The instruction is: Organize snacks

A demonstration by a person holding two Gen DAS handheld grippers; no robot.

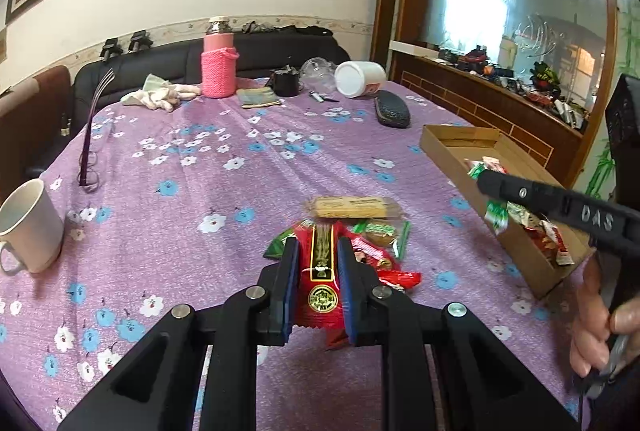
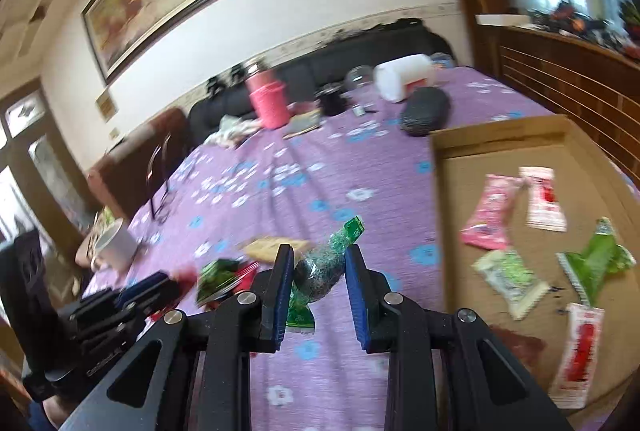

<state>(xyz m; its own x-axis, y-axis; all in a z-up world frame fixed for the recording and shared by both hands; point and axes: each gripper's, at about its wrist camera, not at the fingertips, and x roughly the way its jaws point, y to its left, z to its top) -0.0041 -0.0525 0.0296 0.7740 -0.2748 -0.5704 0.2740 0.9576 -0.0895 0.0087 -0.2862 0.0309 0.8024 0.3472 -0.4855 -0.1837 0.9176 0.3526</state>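
My left gripper (image 1: 318, 251) is shut on a long red snack packet (image 1: 320, 273) with gold print, over a small pile of snacks (image 1: 376, 239) on the purple flowered tablecloth (image 1: 240, 167). A yellow wafer bar (image 1: 352, 207) lies just beyond the pile. My right gripper (image 2: 318, 259) holds a green wrapped candy (image 2: 326, 263) between its pads, just left of the cardboard box (image 2: 500, 129). The box holds several packets, pink (image 2: 486, 211), green (image 2: 596, 259) and red (image 2: 580, 351). In the left wrist view the right gripper's finger (image 1: 556, 199) reaches over the box (image 1: 460, 147).
A white mug (image 1: 30, 223) stands at the left edge, purple glasses (image 1: 90, 151) behind it. At the far end are a pink bottle (image 1: 218, 65), a cloth (image 1: 160, 95), a black cup (image 1: 286, 81), a tipped white jar (image 1: 360, 79) and a dark case (image 1: 392, 109). A wooden cabinet (image 1: 500, 103) runs along the right.
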